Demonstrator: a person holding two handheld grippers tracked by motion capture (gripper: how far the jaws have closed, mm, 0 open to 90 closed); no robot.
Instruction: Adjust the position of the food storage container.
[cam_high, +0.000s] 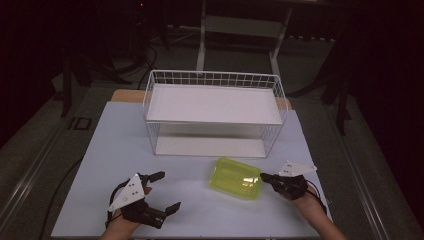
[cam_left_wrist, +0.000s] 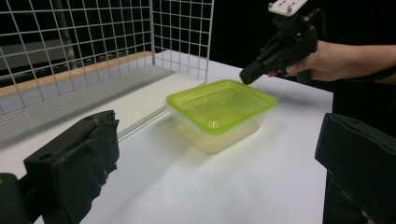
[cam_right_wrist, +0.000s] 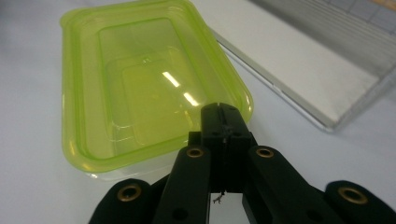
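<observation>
Container (cam_high: 236, 178) before wire rack (cam_high: 214, 113); right gripper (cam_high: 264, 177) jaws closed at rim; left gripper (cam_high: 167, 191) jaws wide.

Dim room, grey floor (cam_high: 40, 150), white table (cam_high: 115, 150)

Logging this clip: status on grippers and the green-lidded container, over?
Right gripper shut, tip at container's lid edge. Left gripper open, off to the side. Wire rack behind; path clear.

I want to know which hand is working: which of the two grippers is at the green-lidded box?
The right gripper, jaws shut, its tip at the box rim. The left gripper stands open, well apart.
</observation>
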